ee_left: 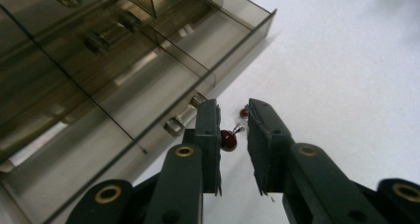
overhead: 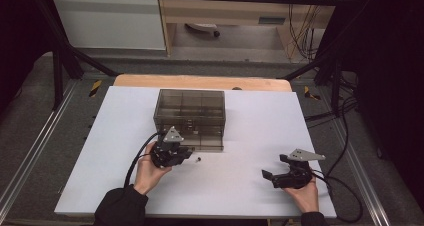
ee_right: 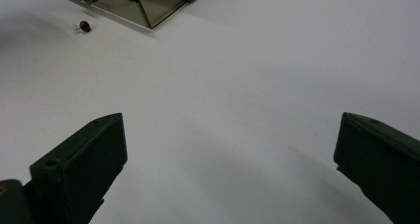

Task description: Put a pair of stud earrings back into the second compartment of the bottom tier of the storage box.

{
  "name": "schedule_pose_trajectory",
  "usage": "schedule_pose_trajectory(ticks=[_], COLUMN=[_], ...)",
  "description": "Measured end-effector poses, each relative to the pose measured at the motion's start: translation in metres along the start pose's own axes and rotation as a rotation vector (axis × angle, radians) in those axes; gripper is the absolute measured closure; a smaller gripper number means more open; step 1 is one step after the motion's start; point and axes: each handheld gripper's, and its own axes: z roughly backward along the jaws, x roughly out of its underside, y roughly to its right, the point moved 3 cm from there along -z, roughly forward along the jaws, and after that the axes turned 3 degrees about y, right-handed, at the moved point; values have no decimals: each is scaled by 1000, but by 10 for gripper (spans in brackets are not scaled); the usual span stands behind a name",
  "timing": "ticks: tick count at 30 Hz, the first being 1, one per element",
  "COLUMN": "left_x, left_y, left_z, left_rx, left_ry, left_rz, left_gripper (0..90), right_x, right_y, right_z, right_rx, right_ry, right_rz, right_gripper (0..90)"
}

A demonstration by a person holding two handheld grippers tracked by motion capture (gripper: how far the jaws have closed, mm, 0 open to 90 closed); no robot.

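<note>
While drawer cabinet (overhead: 190, 117) looms, left gripper (ee_left: 233, 135) straddles bead (ee_left: 228, 140)

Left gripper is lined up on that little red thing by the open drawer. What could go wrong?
1. The small red item sits between the barely parted jaws of the left gripper. It is tiny and rounded, so it may squirt out on closing.
2. The open drawer is close beside the jaws, so a sideways shift might bump it.

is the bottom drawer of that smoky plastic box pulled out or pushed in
Pulled out. In the left gripper view the drawer juts past the box toward the white table, its dividers open from above; the high view shows it protruding too.
</note>
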Motion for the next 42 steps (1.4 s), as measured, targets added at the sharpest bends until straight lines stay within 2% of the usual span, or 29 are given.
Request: schedule_pose_trajectory(ticks=[8, 16, 20, 24, 31, 42], left_x=[-12, -22, -25, -28, -26, -18], left_y=[-6, -14, -18, -21, -29, -37], left_z=[1, -3, -8, -14, -27, -44], left_rx=[-12, -16, -30, -39, -61, -81], left_ry=[3, 4, 2, 3, -4, -43], left_rz=[-2, 14, 15, 32, 51, 74], left_gripper=[752, 753, 753, 753, 753, 750], right_x=[0, 0, 0, 0, 0, 1], right_y=[0, 0, 0, 0, 0, 0], right_z=[0, 0, 0, 0, 0, 0], right_rx=[-2, -1, -2, -2, -1, -2], right_ry=[-1, -5, -3, -4, -4, -4], right_rz=[-4, -3, -5, -1, 0, 1], right_gripper=[8, 8, 8, 8, 8, 8])
